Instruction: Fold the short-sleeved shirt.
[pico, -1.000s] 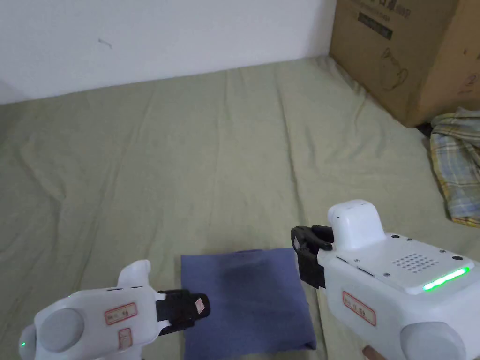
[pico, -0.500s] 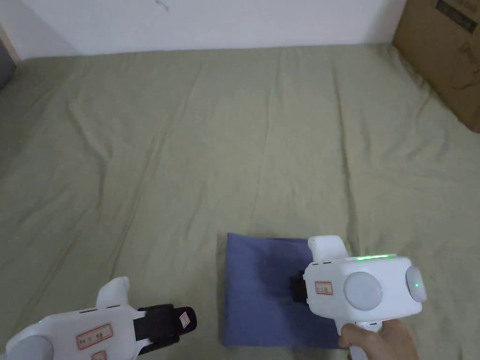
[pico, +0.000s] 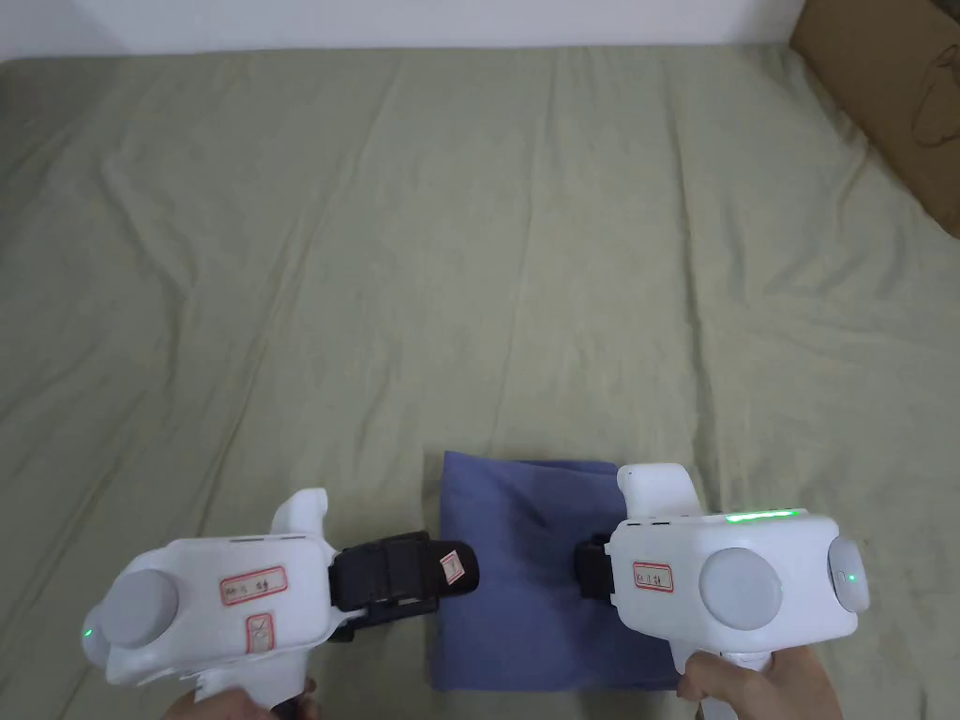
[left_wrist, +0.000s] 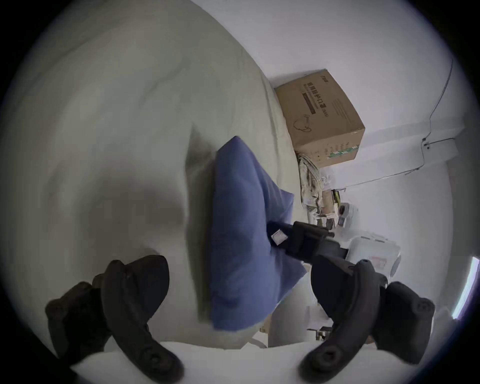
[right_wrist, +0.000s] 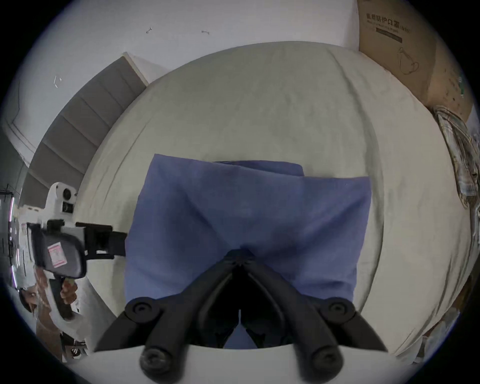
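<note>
Since the previous frame, the left gripper (pico: 450, 572) had advanced to the left edge of the folded blue cotton shirt (pico: 525, 562), jaws spread apart; the right gripper (right_wrist: 237, 258) pressed on it with jaws closed, on the olive-green bedsheet (pico: 469, 281).

A bed covered by a creased pale green sheet (pico: 375, 234) spans the frame, with a blue shirt (pico: 525, 581) folded into a rectangle at lower centre and a cardboard box (pico: 891, 94) resting at its upper right corner
</note>
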